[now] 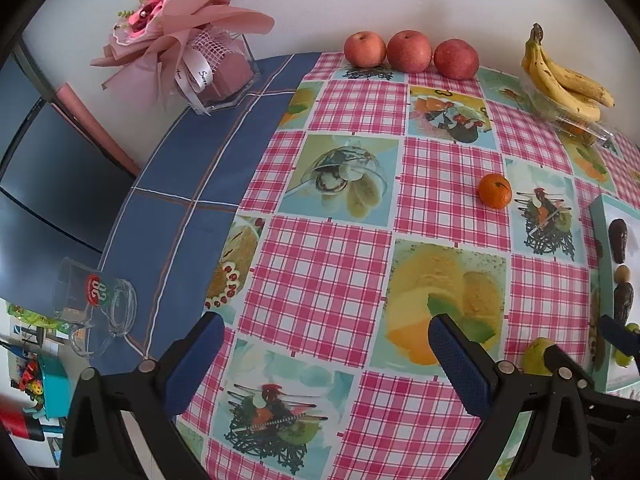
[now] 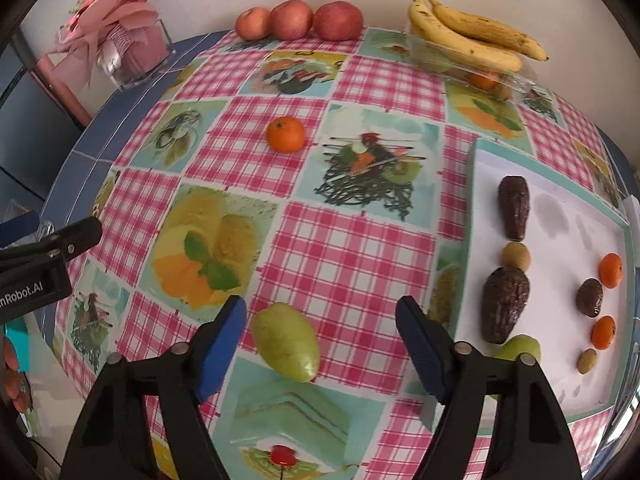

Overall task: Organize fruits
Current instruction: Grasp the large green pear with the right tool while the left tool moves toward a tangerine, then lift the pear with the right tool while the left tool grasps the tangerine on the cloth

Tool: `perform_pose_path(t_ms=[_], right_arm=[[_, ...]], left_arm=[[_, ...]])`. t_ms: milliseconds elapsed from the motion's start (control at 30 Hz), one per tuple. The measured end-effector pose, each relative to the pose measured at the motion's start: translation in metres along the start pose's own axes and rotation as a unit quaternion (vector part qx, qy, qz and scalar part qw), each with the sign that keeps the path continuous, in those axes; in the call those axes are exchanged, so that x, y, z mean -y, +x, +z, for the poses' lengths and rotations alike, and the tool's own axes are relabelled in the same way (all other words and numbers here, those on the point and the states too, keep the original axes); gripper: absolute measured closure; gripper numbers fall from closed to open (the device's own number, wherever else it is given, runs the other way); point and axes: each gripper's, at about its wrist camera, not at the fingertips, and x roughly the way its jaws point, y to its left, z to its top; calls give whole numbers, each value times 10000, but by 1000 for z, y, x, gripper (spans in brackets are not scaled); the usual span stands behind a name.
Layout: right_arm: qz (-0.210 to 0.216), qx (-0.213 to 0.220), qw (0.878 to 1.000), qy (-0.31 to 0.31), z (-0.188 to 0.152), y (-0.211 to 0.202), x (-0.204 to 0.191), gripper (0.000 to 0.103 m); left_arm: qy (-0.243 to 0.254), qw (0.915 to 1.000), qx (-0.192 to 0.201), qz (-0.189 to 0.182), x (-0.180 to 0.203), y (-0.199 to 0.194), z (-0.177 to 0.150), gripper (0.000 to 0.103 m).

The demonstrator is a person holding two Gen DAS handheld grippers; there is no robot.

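Observation:
A green pear (image 2: 287, 341) lies on the checked tablecloth between the open fingers of my right gripper (image 2: 322, 334), not gripped; it also shows in the left wrist view (image 1: 538, 356). A white tray (image 2: 560, 248) at the right holds two dark avocados (image 2: 505, 304), mandarins (image 2: 611, 270), small round fruits and a green fruit (image 2: 518, 347). A loose mandarin (image 2: 285, 134) lies mid-table, also in the left wrist view (image 1: 495, 191). My left gripper (image 1: 326, 338) is open and empty over the table's left part.
Three red apples (image 2: 298, 20) line the back wall. Bananas (image 2: 472, 34) rest on a clear plastic box (image 2: 492, 76) at the back right. A pink bouquet in a clear vase (image 1: 192, 40) and a glass mug (image 1: 100, 304) stand on the blue cloth at left.

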Motion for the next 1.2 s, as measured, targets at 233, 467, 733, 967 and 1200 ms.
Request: perform_pose_path(t_ms=[233, 467, 733, 967, 1200], right_arm=[[40, -164, 9996, -225, -2, 8, -12, 34], [28, -376, 9985, -406, -6, 20, -19, 44], [-14, -538, 9969, -566, -11, 31, -26, 55], [-44, -556, 9968, -572, -12, 34, -27, 58], [-27, -562, 9967, -590, -11, 35, -26, 60]], left_arm=[[63, 10000, -21, -3, 5, 2, 0, 0], [106, 9999, -69, 15, 7, 5, -2, 0], [152, 9999, -61, 11, 8, 4, -2, 0], [174, 9998, -57, 24, 9, 4, -2, 0], [190, 9998, -55, 42, 10, 3, -1, 0]])
